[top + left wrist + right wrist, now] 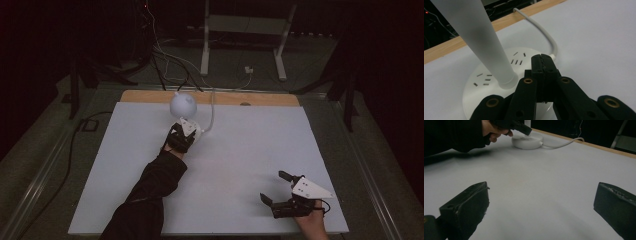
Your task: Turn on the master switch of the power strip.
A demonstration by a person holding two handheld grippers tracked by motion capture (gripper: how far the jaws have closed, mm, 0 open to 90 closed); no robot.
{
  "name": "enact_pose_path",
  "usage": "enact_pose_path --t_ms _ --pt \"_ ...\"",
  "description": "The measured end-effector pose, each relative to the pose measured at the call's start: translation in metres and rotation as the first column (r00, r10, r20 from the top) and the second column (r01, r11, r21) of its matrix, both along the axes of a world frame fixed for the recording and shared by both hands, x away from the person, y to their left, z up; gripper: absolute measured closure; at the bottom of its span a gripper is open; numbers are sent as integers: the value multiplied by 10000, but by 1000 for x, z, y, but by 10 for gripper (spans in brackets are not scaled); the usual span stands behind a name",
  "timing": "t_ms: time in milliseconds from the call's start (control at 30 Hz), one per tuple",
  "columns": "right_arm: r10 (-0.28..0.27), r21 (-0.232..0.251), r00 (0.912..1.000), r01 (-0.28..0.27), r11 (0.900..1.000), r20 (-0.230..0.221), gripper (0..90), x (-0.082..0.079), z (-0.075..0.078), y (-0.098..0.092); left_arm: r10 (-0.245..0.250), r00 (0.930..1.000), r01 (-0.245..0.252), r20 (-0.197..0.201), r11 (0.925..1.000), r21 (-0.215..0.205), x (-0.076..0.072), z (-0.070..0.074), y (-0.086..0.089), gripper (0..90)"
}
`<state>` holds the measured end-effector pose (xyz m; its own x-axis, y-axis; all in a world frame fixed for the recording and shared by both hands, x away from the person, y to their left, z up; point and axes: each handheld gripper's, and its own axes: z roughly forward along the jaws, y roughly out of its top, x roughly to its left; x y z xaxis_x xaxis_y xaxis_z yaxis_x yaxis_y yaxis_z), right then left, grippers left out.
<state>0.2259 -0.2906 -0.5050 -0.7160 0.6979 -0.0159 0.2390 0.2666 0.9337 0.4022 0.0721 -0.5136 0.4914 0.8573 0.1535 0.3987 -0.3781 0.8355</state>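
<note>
A white desk lamp stands at the table's far middle, with a round head (183, 104), a tapering stem (479, 37) and a flat round base (481, 82) marked with socket slots. My left gripper (541, 58) is shut with nothing between its jaws, its tips just over the base's top beside the stem. In the high view the left gripper (191, 129) covers part of the base. My right gripper (274, 186) rests open near the front right corner, holding nothing. The right gripper view shows its jaws spread wide (541, 195) over bare table, with the lamp base (527, 140) far ahead.
A white cable (212, 112) runs from the base toward the wooden strip (260, 98) at the table's back edge. The white table sheet (250, 145) spreads between the two grippers. Behind the table stand dark floor, loose wires and a white frame (242, 30).
</note>
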Motion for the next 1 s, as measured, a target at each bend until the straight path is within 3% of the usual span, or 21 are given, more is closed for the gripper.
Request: enact_pose_path --t_ms 700,867,1000 --pt "44 -59 10000 -45 10000 -62 0 0 -1 0 4 10000 -4 -6 9986 535 6 -7 -3 900" --pt "55 -75 10000 -56 10000 -67 0 0 -1 1 77 10000 -76 -26 9991 406 8 -7 -3 900" --pt "64 -83 10000 -64 9999 -73 0 0 -1 1 90 10000 -89 -17 9984 564 7 -7 -3 900"
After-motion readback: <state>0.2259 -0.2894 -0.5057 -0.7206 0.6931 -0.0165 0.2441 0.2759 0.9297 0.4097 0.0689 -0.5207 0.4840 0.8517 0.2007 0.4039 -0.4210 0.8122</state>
